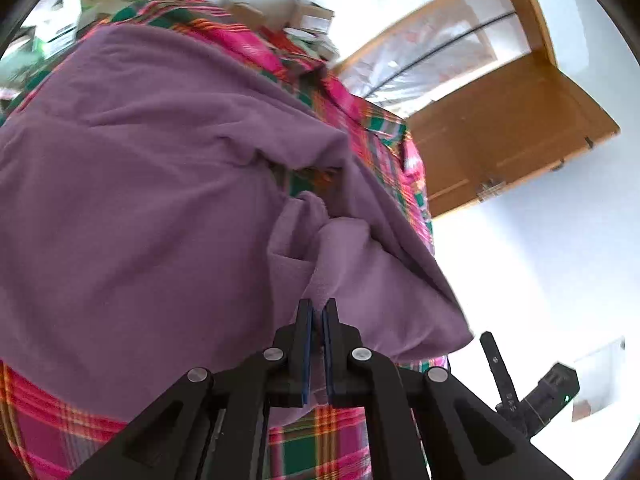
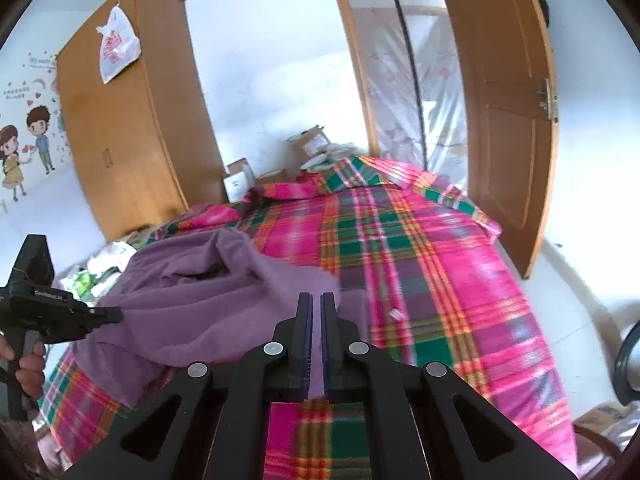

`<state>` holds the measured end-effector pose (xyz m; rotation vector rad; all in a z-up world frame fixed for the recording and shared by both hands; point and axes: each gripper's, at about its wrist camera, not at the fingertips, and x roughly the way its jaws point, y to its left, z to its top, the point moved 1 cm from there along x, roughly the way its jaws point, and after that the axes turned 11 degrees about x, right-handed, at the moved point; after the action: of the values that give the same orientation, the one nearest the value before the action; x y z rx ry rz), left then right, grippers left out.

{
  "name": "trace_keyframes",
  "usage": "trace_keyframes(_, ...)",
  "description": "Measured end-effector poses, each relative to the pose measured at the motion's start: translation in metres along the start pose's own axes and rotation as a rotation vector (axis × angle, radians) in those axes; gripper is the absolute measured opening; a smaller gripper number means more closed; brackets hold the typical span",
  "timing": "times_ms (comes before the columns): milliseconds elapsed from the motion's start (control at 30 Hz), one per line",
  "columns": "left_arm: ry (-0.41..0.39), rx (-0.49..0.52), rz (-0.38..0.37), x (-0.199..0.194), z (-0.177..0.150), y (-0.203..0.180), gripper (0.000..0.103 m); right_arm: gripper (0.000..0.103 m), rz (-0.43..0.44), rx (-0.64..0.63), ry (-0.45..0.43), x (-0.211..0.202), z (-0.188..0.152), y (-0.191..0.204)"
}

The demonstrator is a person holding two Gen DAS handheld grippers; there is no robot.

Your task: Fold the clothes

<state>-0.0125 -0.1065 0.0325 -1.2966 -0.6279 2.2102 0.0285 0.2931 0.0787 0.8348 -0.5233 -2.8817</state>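
Home bedroom: plaid-sheeted bed (image 2: 420,248), wooden wardrobe (image 2: 132,120), cartoon wall stickers (image 2: 24,148), open door (image 2: 508,120).

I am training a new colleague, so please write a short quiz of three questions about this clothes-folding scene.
1. True or false: the left claw is shut on the purple garment.
2. What lies under the garment? A) plaid sheet B) wooden floor C) white towel
3. Fill in: the white plastic bag hangs on the ____.

Key:
1. True; the right claw grips purple cloth too.
2. A, the plaid sheet.
3. wardrobe.
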Motion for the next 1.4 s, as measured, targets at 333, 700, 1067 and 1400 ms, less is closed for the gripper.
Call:
trace_keyframes(333,0.066,-0.028,0.022,0.038,0.002,0.007,0.005,0.016,0.016,0.011,0.125,0.025,-0.011,-0.011)
trace_keyframes(700,0.078,-0.049,0.052,0.039,0.001,0.015,0.005,0.020,0.006,-0.021,0.220,0.066,-0.007,-0.002)
trace_keyframes(1067,0.089,-0.093,0.065,0.044,-0.001,0.034,0.005,0.005,-0.047,-0.004,0.198,0.083,0.016,-0.018)
trace_keyframes(1400,0.092,-0.117,0.078,0.042,-0.004,0.041,0.006,0.005,-0.098,-0.033,0.131,0.103,0.047,-0.026)
